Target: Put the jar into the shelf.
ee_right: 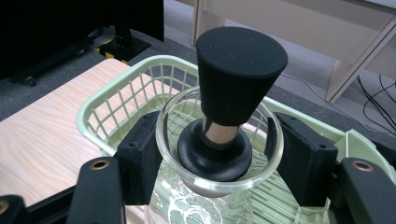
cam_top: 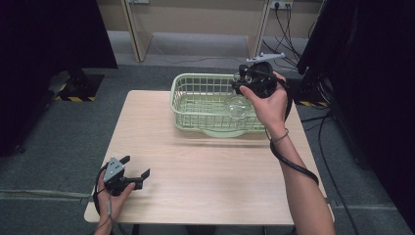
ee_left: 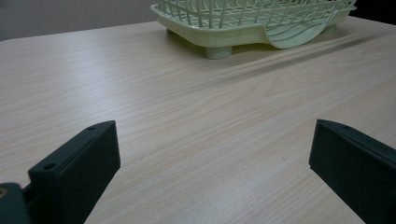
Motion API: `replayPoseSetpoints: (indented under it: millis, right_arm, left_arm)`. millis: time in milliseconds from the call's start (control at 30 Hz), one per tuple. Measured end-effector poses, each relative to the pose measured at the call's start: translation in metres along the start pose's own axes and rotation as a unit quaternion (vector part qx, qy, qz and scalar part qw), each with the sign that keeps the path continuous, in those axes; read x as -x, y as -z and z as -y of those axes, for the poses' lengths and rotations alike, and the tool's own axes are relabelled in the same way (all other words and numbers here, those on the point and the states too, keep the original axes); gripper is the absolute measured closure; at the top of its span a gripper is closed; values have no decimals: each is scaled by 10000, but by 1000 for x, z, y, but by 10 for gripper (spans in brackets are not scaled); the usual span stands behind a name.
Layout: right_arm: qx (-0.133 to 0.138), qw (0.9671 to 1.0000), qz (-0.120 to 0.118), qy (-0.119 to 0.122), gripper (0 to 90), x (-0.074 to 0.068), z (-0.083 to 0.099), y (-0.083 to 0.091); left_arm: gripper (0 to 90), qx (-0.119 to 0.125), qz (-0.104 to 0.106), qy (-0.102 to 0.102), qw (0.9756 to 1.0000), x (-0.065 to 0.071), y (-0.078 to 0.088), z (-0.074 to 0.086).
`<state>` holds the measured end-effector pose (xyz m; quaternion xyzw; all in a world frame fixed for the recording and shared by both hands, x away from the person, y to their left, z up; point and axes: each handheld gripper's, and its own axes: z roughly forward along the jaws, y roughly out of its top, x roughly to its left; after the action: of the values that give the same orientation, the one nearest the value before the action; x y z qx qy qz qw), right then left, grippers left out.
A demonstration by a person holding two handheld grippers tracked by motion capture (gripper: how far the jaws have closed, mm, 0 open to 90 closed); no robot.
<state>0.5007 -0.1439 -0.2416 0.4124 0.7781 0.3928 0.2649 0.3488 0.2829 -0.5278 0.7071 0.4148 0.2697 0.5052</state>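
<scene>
Over the wooden table (cam_top: pixel 195 166), at the right end of the green basket (cam_top: pixel 195 105), a glass carafe (ee_right: pixel 210 186) with a black stopper (ee_right: pixel 238 79) is clamped at its neck by the right gripper (ee_right: pixel 218 154). Near the table's front left corner, the left gripper (cam_top: pixel 132 169) is held wide, nothing between its jaws.

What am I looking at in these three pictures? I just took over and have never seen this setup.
There is no robot: a person holds a two-jaw tool in each hand at a wooden table. The wide picture looks down from above the person's side. The other two come from cameras riding on each tool, looking along its black jaws.

On the table stands a pale green basket. The left tool sits near the table's near left edge, jaws open with nothing between them. The right tool is over the basket, shut on the neck of a clear glass bottle that has a black stopper in its mouth.
</scene>
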Motion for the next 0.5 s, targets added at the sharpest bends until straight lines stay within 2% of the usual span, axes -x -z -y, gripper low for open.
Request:
replayPoseSetpoints:
  millis: [500]
  right_arm:
    - [-181,9993,128,-285,372,18,-15,-32]
  left_arm:
    - [15,7,8,-1,10000,0,0,0]
